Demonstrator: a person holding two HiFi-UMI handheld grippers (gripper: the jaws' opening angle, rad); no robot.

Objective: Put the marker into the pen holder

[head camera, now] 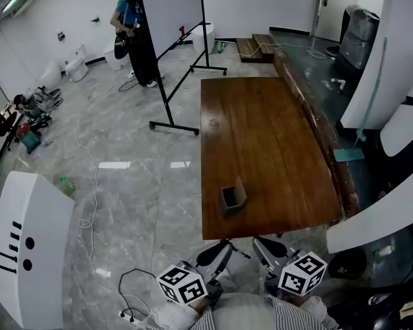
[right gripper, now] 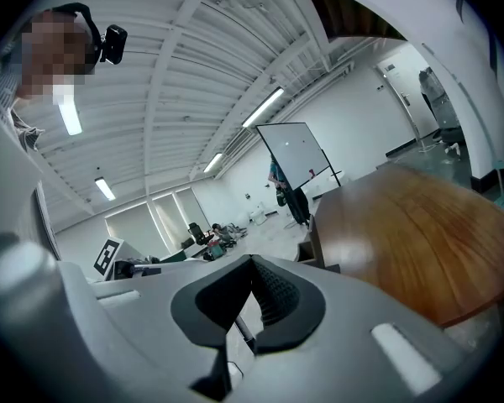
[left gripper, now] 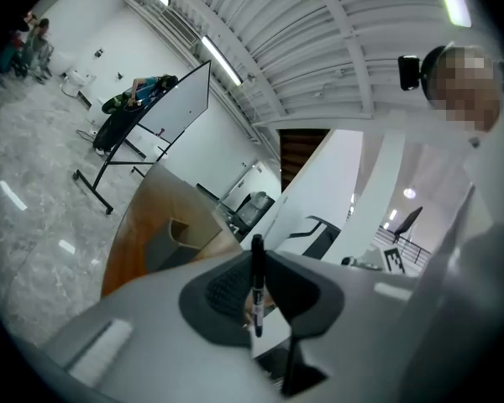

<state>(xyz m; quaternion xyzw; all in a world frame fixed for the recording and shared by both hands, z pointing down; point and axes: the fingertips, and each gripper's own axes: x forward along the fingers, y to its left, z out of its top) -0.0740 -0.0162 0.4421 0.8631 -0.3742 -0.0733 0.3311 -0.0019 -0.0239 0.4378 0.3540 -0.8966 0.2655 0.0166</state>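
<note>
A grey open-topped pen holder (head camera: 232, 199) stands near the front edge of the brown wooden table (head camera: 261, 143); the left gripper view shows it too (left gripper: 172, 240), beyond the jaws. My left gripper (head camera: 220, 251) hangs below the table's front edge, shut on a black marker (left gripper: 257, 284) that stands upright between the pads. Beside it my right gripper (head camera: 265, 246) is also off the table, its jaws closed together (right gripper: 252, 264) with nothing held. The marker itself is hidden in the head view.
A whiteboard on a wheeled stand (head camera: 168, 19) stands beyond the table's far left corner, with a person (head camera: 127, 19) beside it. White curved panels (head camera: 27, 246) flank me left and right. Cables (head camera: 89, 205) lie on the marble floor.
</note>
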